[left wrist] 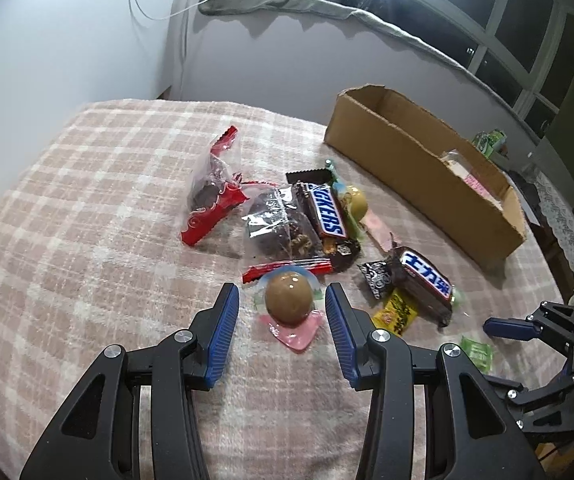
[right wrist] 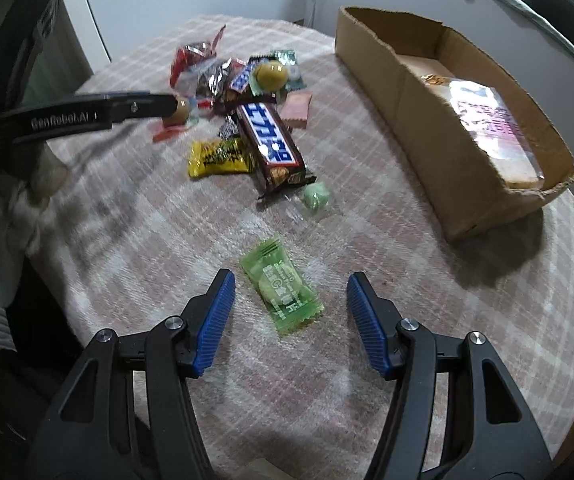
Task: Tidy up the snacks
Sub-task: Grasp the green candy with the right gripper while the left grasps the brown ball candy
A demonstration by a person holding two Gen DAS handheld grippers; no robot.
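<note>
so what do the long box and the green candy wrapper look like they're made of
Long box: plain brown corrugated cardboard, matte, with ragged torn edges along the rim. Green candy wrapper: thin translucent plastic film, slightly glossy, with crimped sealed ends and the pale candy showing through.

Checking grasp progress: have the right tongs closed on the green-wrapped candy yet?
No: in the right wrist view the right tongs stand wide open, with the green-wrapped candy lying on the pink plaid cloth between the blue pads, untouched.
</note>
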